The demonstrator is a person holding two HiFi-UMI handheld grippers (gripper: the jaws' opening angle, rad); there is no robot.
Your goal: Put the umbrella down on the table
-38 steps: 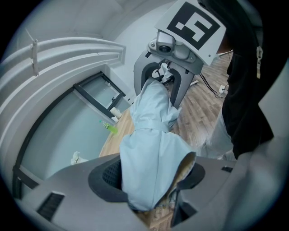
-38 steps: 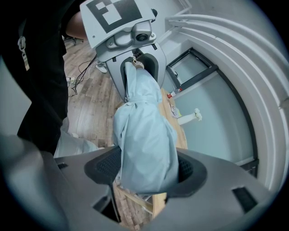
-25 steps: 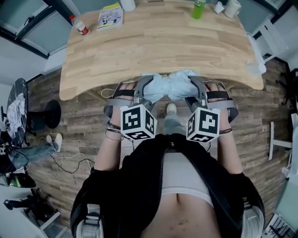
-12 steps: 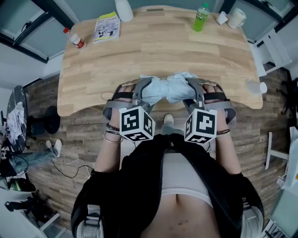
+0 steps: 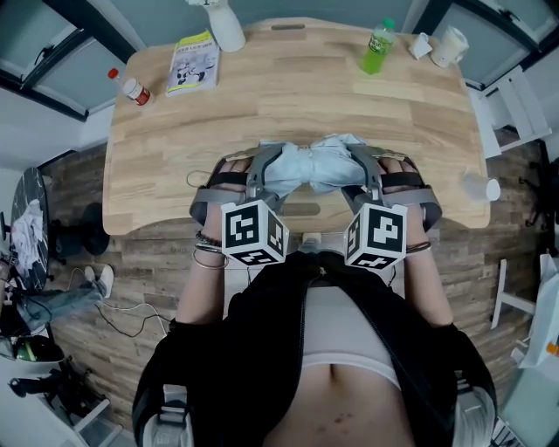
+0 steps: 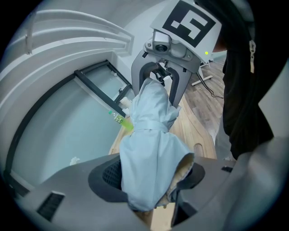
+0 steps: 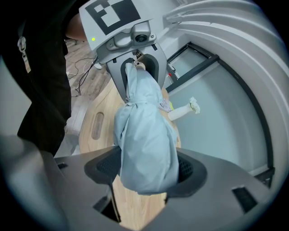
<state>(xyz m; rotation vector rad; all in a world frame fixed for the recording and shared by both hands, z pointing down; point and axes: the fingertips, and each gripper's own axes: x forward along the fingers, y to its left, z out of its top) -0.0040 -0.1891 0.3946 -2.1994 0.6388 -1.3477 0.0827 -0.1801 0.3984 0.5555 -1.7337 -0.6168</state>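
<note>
Umbrella: a folded pale blue umbrella [image 5: 316,166] hangs crosswise over the near part of the table [image 5: 288,105]. It does not look set down on the wood yet.
Left gripper: your left gripper [image 5: 266,170] stands wide, with its pads pressed on one bunched end of the fabric.
Right gripper: your right gripper [image 5: 367,170] clamps the other end the same way, jaws wide around the cloth.
Risk, slipping: you hold loose fabric, not the shaft. If one side lets go first, the bundle will probably swing from the other.
Risk, edge: the load sits just inside the table's near edge. Released here, it could roll off toward your feet.
Risk, snag: cloth may cling to a pad as you open.
Open room: the middle of the table is bare wood, wide enough for the whole bundle.
Far side: a green bottle [image 5: 376,48], a booklet [image 5: 194,63], a small red-capped bottle [image 5: 133,87], a white spray bottle [image 5: 224,24] and a cup [image 5: 452,44] line the table's far edge, well apart from the umbrella.
</note>
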